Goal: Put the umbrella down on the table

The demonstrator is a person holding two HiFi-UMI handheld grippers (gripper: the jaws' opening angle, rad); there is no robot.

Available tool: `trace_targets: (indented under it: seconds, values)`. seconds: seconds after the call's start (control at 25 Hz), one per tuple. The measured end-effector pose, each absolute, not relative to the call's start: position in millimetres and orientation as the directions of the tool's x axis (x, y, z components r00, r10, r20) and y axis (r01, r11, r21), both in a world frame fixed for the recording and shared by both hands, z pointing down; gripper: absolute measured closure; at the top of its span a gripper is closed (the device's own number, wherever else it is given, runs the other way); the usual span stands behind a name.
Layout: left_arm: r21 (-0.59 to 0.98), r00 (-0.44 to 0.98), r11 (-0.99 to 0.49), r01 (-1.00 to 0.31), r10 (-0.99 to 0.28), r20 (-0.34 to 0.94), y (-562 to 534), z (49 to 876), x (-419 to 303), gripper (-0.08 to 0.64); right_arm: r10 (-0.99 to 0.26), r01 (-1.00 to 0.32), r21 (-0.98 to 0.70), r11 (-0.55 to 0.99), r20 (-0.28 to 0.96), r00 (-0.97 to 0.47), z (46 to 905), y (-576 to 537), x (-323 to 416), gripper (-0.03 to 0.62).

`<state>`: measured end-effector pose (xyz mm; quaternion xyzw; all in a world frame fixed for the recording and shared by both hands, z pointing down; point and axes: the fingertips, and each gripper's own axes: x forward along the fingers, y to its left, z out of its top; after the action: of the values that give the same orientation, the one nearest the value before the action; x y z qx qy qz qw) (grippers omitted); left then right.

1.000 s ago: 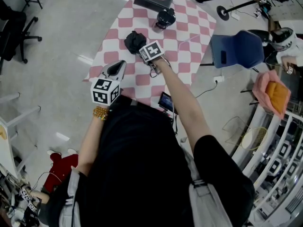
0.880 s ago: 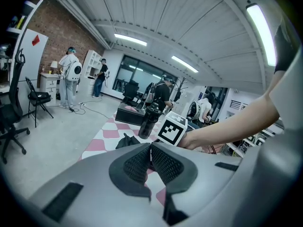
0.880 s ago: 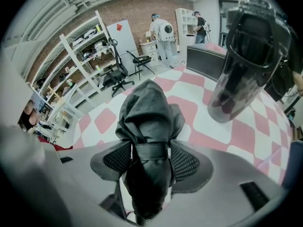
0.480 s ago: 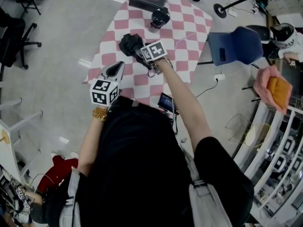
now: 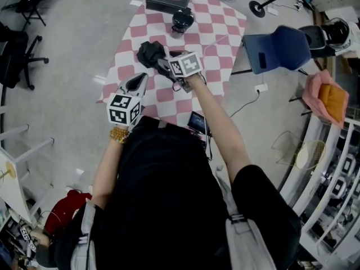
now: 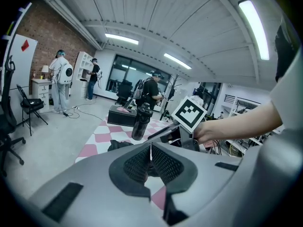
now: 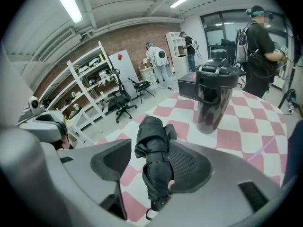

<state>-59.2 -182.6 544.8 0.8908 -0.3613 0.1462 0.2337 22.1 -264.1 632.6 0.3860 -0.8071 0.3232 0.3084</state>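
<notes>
Right gripper (image 7: 151,167) is out over the table draped in a pink-and-white checked cloth (image 5: 219,32). Its jaws are spread wide around the folded black fabric umbrella (image 7: 154,145), which brushes one pad and sits clear of the other. Nothing is clamped, and the umbrella looks to be lying on the cloth just short of the tall black plastic bottle (image 7: 214,96), so I'd call this the release. Left gripper (image 6: 150,162) hangs at the table's near edge, jaws pressed together on nothing, probably because one gripper is enough here.
</notes>
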Motion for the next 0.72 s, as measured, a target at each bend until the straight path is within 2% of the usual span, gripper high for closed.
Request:
trace_targets:
  seconds: [0.36,0.72]
  values:
    - [0.271,0.722,-0.682,-0.679,-0.553,0.416,-188.7,526.7,-39.1,0.543,-0.527,-0.83,-0.293,0.474,0.661,-0.534,578.7,-263.9,40.7,0.351]
    - [0.225,0.75,-0.733,-0.642,-0.537,0.386,-193.7,504.3,-12.8,0.543,-0.636,-0.836,-0.234,0.496,0.558,-0.533,516.3,-254.0,61.8,0.4]
